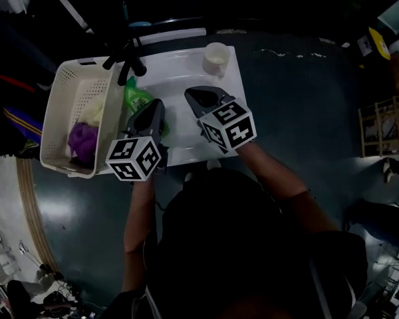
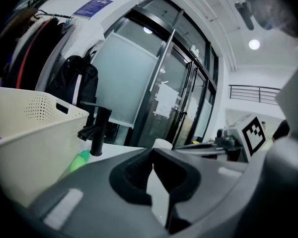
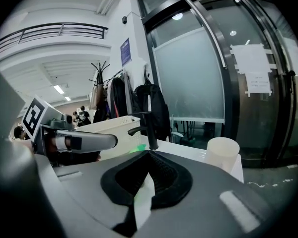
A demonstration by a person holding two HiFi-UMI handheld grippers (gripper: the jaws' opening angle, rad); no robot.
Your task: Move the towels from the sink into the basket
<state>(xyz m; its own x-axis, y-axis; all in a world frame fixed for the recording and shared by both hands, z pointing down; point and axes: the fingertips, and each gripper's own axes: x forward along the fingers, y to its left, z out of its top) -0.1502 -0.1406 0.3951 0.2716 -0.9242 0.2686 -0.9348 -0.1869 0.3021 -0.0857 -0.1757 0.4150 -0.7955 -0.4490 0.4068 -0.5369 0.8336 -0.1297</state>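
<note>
The left hand-held gripper point(image 1: 157, 106) and right hand-held gripper point(image 1: 194, 97) hover over the white sink point(image 1: 179, 68), each with its 2 jaws together and empty. A green towel point(image 1: 136, 98) lies in the sink below the black faucet point(image 1: 126, 62); a purple towel point(image 1: 84, 142) sits in the basket point(image 1: 56, 93).

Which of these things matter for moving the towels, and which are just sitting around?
In the job:
green towel in the sink
basket
purple towel, already in it
left tool and right tool, both shut, empty

Just lying about:
white cup
black tap
coats on a rack
</note>
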